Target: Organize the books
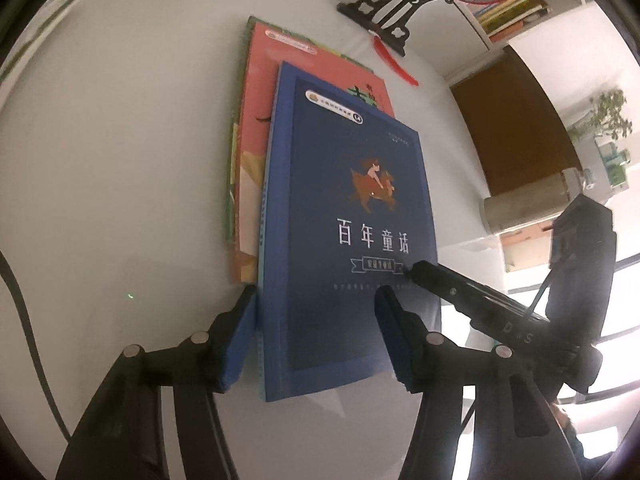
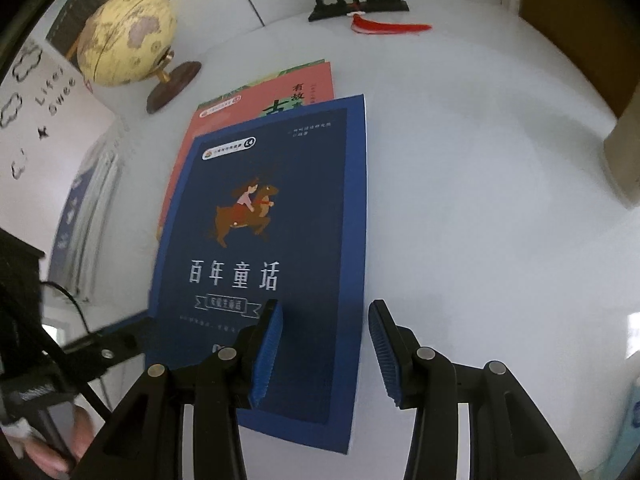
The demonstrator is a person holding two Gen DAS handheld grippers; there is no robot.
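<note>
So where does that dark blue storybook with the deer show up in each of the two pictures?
Left wrist view: the blue book fills the centre, atop a pink book.
Right wrist view: it sits centre-left, again on the pink book.
Shared landmark: the black ornate stand beyond the books.

Blue book [image 1: 352, 216] lies flat, face up, atop pink book [image 1: 256, 120], offset.

The blue book [image 2: 272, 240] has big white words on its cover: 百年童话. Above them, a small white label on the same cover ends in "L4". The pink book [image 2: 280, 92] under the blue book shows 有故 near its top edge. On the wall [image 2: 24, 128] left of the blue book, black letters read "Life" and "Swee".
</note>
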